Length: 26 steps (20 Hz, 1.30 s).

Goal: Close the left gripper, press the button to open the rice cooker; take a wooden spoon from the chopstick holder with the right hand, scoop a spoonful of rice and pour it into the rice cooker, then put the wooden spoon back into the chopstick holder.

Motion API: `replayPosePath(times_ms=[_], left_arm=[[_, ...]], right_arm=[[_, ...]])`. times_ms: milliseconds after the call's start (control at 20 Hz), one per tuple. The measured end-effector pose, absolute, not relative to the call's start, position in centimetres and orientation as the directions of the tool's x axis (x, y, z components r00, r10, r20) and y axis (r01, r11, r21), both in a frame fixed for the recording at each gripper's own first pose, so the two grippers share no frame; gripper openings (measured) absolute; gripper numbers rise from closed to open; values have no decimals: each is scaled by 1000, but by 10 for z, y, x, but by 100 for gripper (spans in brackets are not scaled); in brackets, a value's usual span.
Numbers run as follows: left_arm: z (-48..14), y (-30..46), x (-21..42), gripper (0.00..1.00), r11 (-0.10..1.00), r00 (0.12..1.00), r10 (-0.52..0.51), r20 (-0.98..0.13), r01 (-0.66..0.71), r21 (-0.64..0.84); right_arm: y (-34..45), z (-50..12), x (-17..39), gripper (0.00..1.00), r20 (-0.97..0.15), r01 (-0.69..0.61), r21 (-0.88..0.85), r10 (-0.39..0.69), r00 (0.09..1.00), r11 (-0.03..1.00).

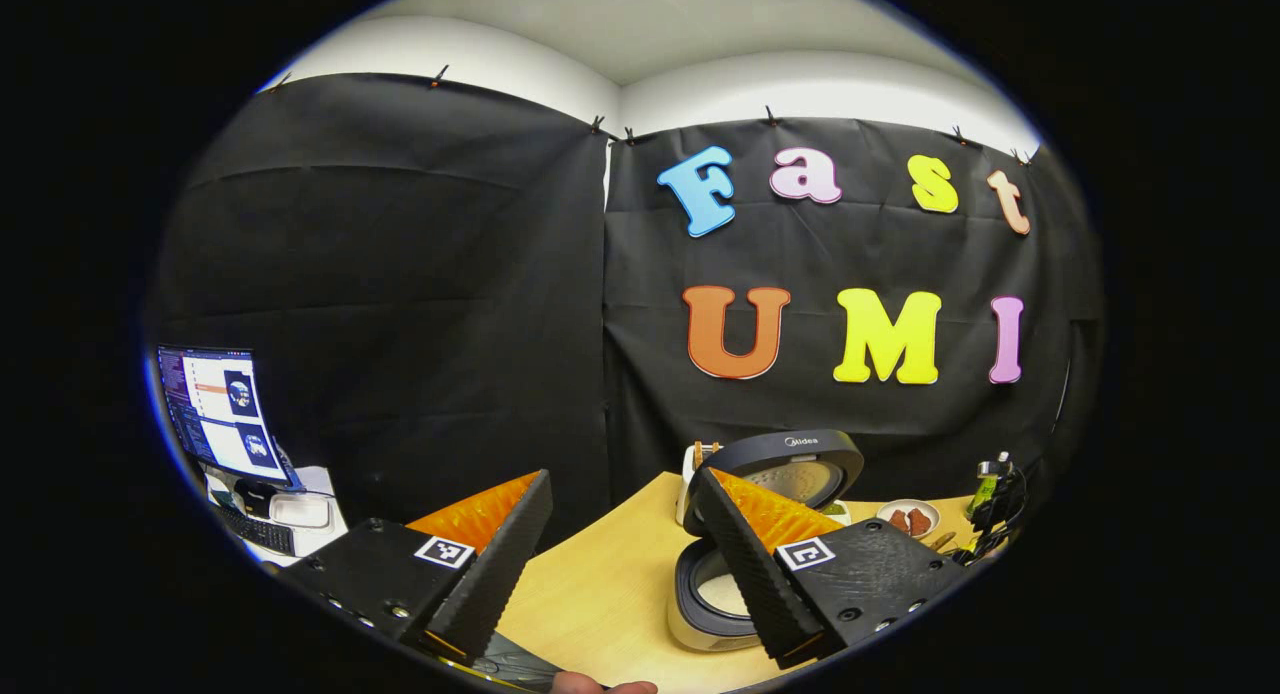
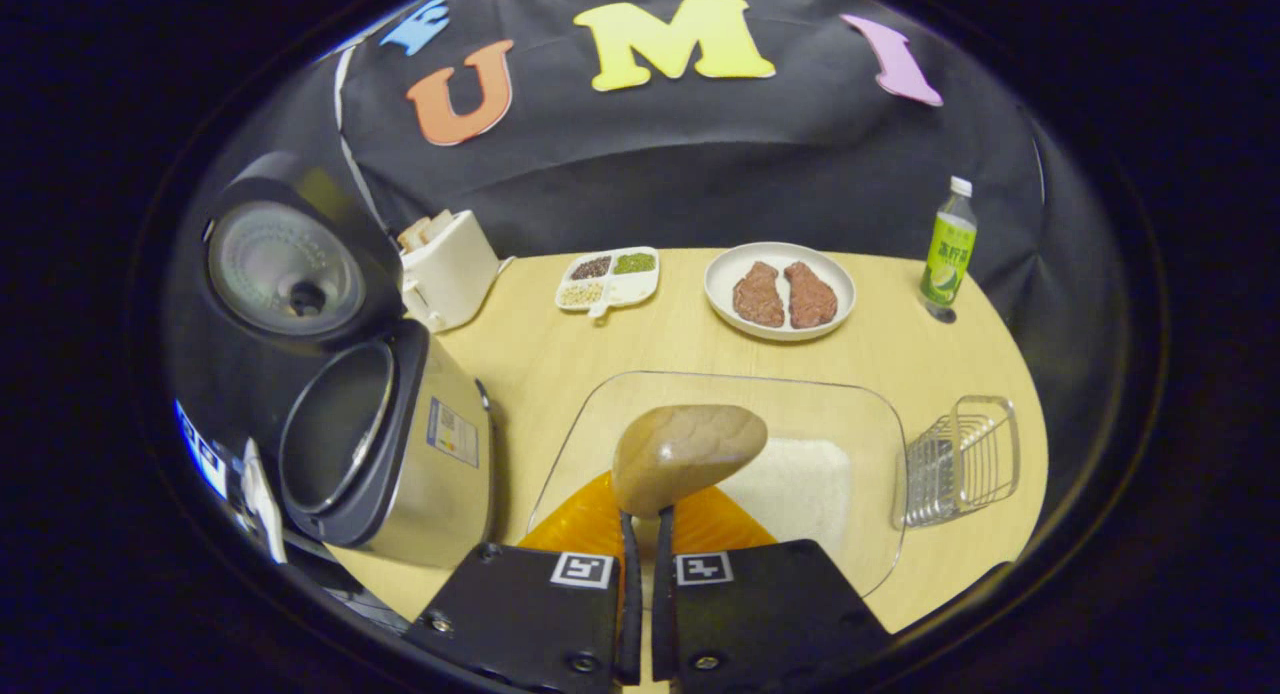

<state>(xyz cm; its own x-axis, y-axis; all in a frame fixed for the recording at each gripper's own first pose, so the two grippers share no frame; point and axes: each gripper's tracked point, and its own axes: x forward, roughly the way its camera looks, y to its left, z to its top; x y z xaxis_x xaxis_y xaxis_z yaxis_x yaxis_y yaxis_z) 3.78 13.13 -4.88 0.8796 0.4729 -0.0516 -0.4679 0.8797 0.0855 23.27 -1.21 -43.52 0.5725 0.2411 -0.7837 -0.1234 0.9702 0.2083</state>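
While the rice cooker (image 2: 385, 444) already stands open at the left of the table (image 2: 560, 364), lid tipped back, we hold the wooden spoon (image 2: 688, 452) in the right gripper (image 2: 646, 534), whose fingers are pressed together on the handle. The spoon's bowl sits above the near-left part of the glass dish (image 2: 730, 389), and the rice (image 2: 795, 489) lies in a pale patch just to its right. The left gripper (image 1: 620, 549) hangs with its fingers spread apart, gripping nothing.

We judge the scoop is not yet made, since we cannot tell whether the bowl, seen from its back, carries any grain. The risk from here is twofold. The grip is on a narrow handle, so the spoon could twist between the fingers when it digs in and shed grains over the table. The dish is also light-looking and smooth, and a push along its floor might slide it toward the wire chopstick holder (image 2: 962, 461) just beside it on the right.

The right gripper view gives us the far side of the table: a divided tray of grains (image 2: 608, 277), a plate (image 2: 780, 290) with two brown pieces, a bottle (image 2: 948, 244), a white toaster (image 2: 448, 267). The left gripper view looks from lower down and shows the cooker's inner pot (image 1: 722, 591) from the side, plus a monitor (image 1: 222, 411) off to the left.
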Motion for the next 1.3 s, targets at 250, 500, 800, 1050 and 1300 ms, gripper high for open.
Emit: replayPosePath(times_ms=[250, 500, 800, 1050, 1300], left_arm=[[-50, 118, 42, 95, 891, 890, 452, -56, -446, 88], [-52, 101, 52, 94, 907, 907, 417, -63, -412, 86], [-54, 77, 68, 94, 936, 933, 352, -75, -348, 62], [-54, 62, 76, 95, 951, 948, 309, -75, -305, 59], [-52, 65, 74, 95, 950, 949, 309, -62, -305, 59]], right_arm=[[-21, -434, 232, 9, -761, -25, 371, 319, 565, 928], [-49, -425, 229, 9, -708, 85, 514, 367, 603, 853], [-92, -393, 228, 10, -613, 181, 658, 380, 693, 731], [-115, -357, 230, 10, -550, 209, 726, 370, 749, 655], [-86, -309, 228, 9, -502, 152, 759, 421, 755, 633]])
